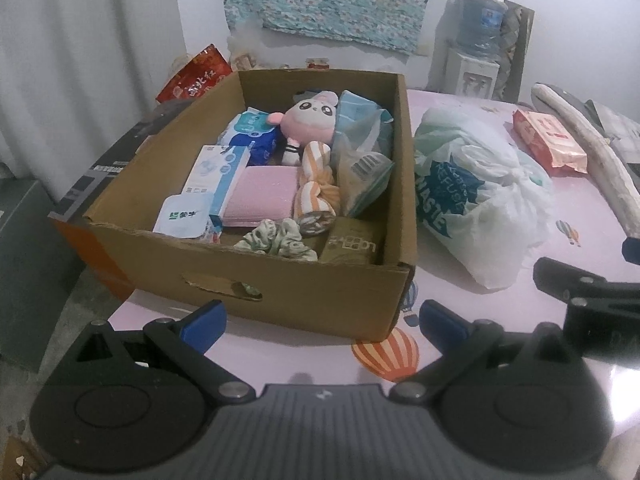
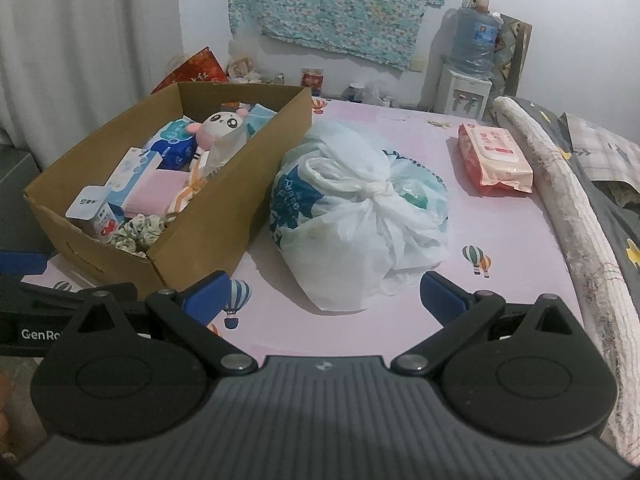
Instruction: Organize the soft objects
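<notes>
A cardboard box (image 1: 304, 292) (image 2: 224, 196) stands on the pink table, packed with soft things: a pink panda plush (image 1: 310, 120) (image 2: 222, 124), a striped orange cloth (image 1: 316, 184), a pink sponge pad (image 1: 260, 196), a green scrunchie (image 1: 276, 238) (image 2: 138, 230) and tissue packs (image 1: 252, 136). A knotted white plastic bag (image 1: 480, 196) (image 2: 360, 216) lies just right of the box. My left gripper (image 1: 324, 320) is open in front of the box, holding nothing. My right gripper (image 2: 324, 294) is open in front of the bag, also holding nothing.
A red wet-wipes pack (image 2: 494, 158) (image 1: 550, 140) lies on the table at the far right. A rolled white quilt edge (image 2: 576, 216) borders the right side. A water dispenser (image 2: 468, 80) and a red snack bag (image 1: 196, 76) sit by the back wall.
</notes>
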